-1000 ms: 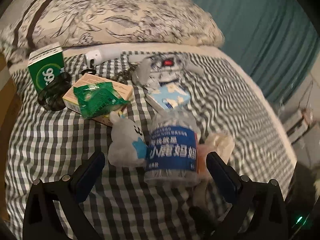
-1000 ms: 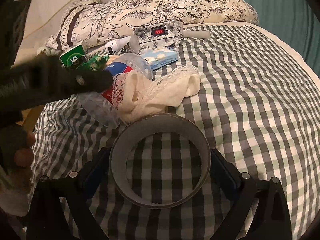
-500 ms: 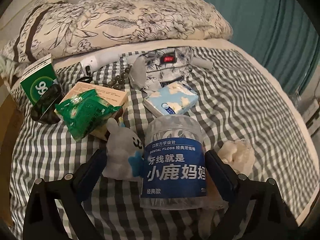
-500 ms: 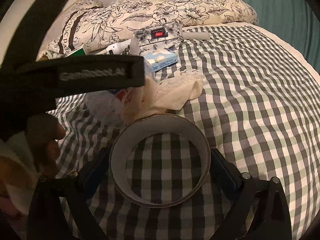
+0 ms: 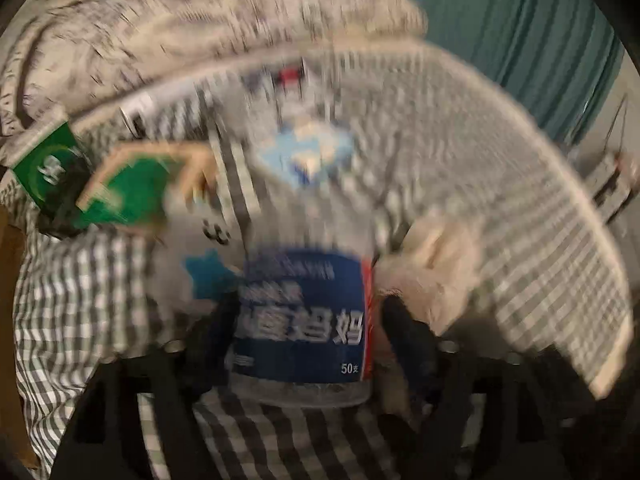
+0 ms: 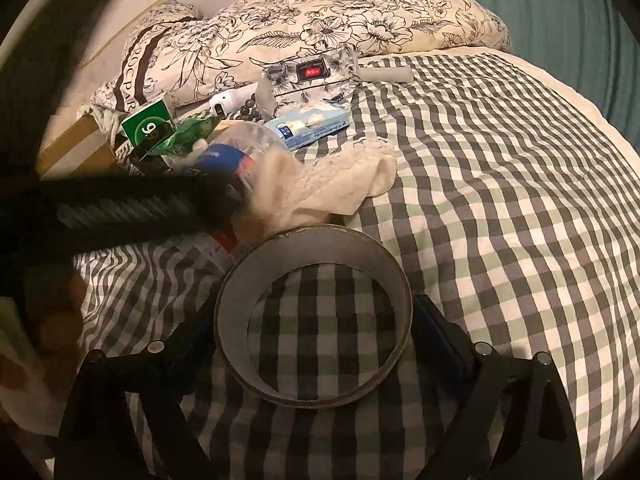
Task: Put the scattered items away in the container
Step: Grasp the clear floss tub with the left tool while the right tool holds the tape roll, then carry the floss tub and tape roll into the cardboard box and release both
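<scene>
Barely begun: left gripper (image 5: pixel 304 320) clamps the dental floss jar (image 5: pixel 302 316), right gripper (image 6: pixel 314 334) grips a tape roll (image 6: pixel 314 318), clutter (image 6: pixel 224 120) remains far-left.

Lying on the checked bedspread (image 6: pixel 500 200): one clear floss jar (image 5: pixel 302 316) with a blue label, one tape ring (image 6: pixel 314 316), one cream lace cloth (image 6: pixel 340 184), one blue tissue pack (image 6: pixel 310 126), two green packages, namely a box (image 6: pixel 148 122) and a pouch (image 6: pixel 192 130), and one floral pillow (image 6: pixel 340 24).
</scene>
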Demonstrator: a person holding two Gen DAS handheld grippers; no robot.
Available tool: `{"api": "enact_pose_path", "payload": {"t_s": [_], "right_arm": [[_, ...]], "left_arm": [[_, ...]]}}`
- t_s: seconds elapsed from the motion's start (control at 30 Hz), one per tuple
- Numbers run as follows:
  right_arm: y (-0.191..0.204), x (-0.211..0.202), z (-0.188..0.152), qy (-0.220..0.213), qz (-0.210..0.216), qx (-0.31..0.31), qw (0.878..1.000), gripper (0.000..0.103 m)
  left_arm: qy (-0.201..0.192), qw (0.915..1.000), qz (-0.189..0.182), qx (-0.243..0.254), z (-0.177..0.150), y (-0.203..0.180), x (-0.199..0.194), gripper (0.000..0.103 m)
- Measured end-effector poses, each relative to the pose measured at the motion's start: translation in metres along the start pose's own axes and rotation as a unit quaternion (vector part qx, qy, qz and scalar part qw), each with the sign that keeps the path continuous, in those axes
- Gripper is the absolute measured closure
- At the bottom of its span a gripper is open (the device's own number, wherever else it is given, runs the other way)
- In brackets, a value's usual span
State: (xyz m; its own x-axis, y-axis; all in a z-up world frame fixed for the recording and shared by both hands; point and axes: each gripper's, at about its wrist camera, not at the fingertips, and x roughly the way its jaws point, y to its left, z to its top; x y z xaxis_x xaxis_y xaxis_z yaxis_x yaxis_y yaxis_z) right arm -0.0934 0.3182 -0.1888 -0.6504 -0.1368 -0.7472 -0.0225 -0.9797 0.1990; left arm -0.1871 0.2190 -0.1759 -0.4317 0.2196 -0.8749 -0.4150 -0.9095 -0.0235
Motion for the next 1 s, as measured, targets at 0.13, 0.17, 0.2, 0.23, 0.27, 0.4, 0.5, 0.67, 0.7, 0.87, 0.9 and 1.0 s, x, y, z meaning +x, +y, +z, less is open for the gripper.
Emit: {"api": "enact_pose_path", "payload": {"t_s": [0.13, 0.17, 0.2, 0.23, 0.27, 0.4, 0.5, 0.67, 0.7, 0.87, 0.9, 1.0], "right_arm": [[-0.003, -0.001, 0.000, -0.002, 0.005, 0.002, 1.000, 0.011], [-0.004, -0.001, 0.000, -0.003, 0.008, 0.005, 1.000, 0.012], [-0.006, -0.001, 0.000, -0.004, 0.012, 0.008, 1.000, 0.012], [-0.006, -0.002, 0.000, -0.005, 0.013, 0.011, 1.000, 0.012], [-0.006, -0.002, -0.001, -0.007, 0.015, 0.012, 1.000, 0.015], [-0.007, -0.004, -0.001, -0.013, 0.022, 0.016, 1.000, 0.018], [-0.010, -0.008, -0.001, -0.019, 0.029, 0.024, 0.999, 0.018], [-0.008, -0.023, -0.003, -0.013, 0.017, 0.030, 0.999, 0.018], [-0.007, -0.027, -0.004, -0.013, 0.014, 0.030, 0.999, 0.018], [0.003, -0.059, 0.001, -0.019, -0.008, 0.022, 1.000, 0.018], [0.007, -0.068, 0.003, -0.025, -0.011, 0.021, 0.999, 0.018], [0.021, -0.089, 0.007, -0.038, -0.011, 0.009, 0.999, 0.018]], "left_arm": [[-0.018, 0.9994, 0.001, -0.029, -0.002, 0.010, 0.007, 0.039], [-0.018, 0.9993, -0.001, -0.031, -0.002, 0.012, 0.006, 0.039], [-0.021, 0.9992, -0.001, -0.034, -0.002, 0.014, 0.003, 0.039], [-0.024, 0.9991, -0.001, -0.035, -0.002, 0.015, 0.001, 0.039], [-0.027, 0.9990, 0.000, -0.037, -0.002, 0.016, -0.003, 0.040], [-0.051, 0.9975, -0.010, -0.048, -0.009, 0.021, -0.032, 0.041], [-0.064, 0.9965, -0.012, -0.052, -0.016, 0.028, -0.051, 0.041], [-0.071, 0.9963, -0.014, -0.045, -0.025, 0.047, -0.077, 0.041], [-0.072, 0.9961, -0.014, -0.050, -0.027, 0.051, -0.082, 0.041], [-0.086, 0.9947, -0.002, -0.057, -0.036, 0.064, -0.112, 0.041], [-0.090, 0.9942, -0.001, -0.059, -0.038, 0.067, -0.119, 0.041], [-0.104, 0.9925, 0.000, -0.064, -0.046, 0.076, -0.143, 0.041]]}}
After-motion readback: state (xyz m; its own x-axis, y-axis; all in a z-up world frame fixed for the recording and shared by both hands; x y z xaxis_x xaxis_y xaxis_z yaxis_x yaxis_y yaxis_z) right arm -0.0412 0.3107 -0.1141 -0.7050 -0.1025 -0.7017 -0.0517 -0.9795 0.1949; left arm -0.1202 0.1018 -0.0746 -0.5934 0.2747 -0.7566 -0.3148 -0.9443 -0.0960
